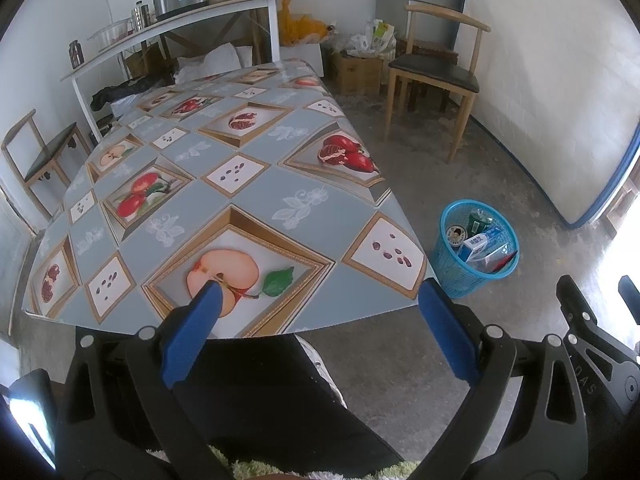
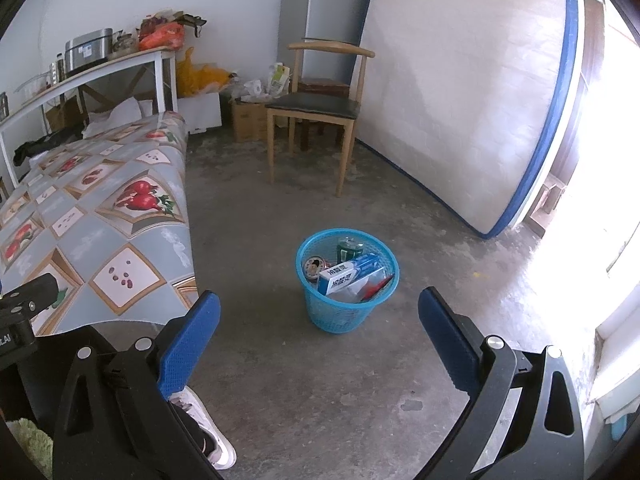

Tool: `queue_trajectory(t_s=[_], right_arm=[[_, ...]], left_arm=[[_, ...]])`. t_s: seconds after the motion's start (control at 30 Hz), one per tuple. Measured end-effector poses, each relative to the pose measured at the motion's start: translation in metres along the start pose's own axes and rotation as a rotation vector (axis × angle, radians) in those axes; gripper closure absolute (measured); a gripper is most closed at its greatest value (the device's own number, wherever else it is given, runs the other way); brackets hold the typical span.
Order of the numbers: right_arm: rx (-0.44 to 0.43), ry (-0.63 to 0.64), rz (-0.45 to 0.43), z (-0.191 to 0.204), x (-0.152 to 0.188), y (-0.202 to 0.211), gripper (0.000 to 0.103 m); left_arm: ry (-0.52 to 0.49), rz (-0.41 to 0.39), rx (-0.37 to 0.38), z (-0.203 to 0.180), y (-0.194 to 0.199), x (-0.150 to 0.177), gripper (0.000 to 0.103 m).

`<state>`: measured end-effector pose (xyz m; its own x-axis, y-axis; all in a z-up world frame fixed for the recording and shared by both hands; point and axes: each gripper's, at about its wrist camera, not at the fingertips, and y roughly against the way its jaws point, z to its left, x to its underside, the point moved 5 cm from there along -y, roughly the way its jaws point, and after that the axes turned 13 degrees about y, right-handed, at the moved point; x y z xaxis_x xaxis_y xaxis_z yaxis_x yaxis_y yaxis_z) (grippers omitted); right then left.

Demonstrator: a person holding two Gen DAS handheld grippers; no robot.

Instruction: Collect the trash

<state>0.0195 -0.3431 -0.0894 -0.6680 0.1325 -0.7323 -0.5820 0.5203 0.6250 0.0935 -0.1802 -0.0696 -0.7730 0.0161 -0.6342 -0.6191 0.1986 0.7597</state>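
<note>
On the concrete floor just off the near right corner of the table (image 1: 224,200), we found the blue mesh basket (image 2: 340,312) standing upright, well clear of the chair (image 2: 316,108) by the far wall. It held a white-and-blue carton (image 2: 352,274) lying across the top, two cans (image 2: 314,266) on end behind it, and something red low at the right side that we could not identify. We judged the basket was set there so either hand could drop into it from the table edge. The tablecloth showed no loose trash in either view. Our left gripper (image 1: 320,320) hung over the near table edge, jaws spread and empty; our right gripper (image 2: 320,320) hovered above the floor short of the basket, likewise spread and empty. We read collection as apparently complete.
</note>
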Motion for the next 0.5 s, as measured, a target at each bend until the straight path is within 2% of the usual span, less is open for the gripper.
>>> queue_trajectory(t_s=[0.5], right_arm=[[0.000,0.000,-0.002,-0.0006,-0.0001,-0.0006,0.006]], left_arm=[[0.001,0.004,0.003,-0.0005,0.0001,0.0014,0.009]])
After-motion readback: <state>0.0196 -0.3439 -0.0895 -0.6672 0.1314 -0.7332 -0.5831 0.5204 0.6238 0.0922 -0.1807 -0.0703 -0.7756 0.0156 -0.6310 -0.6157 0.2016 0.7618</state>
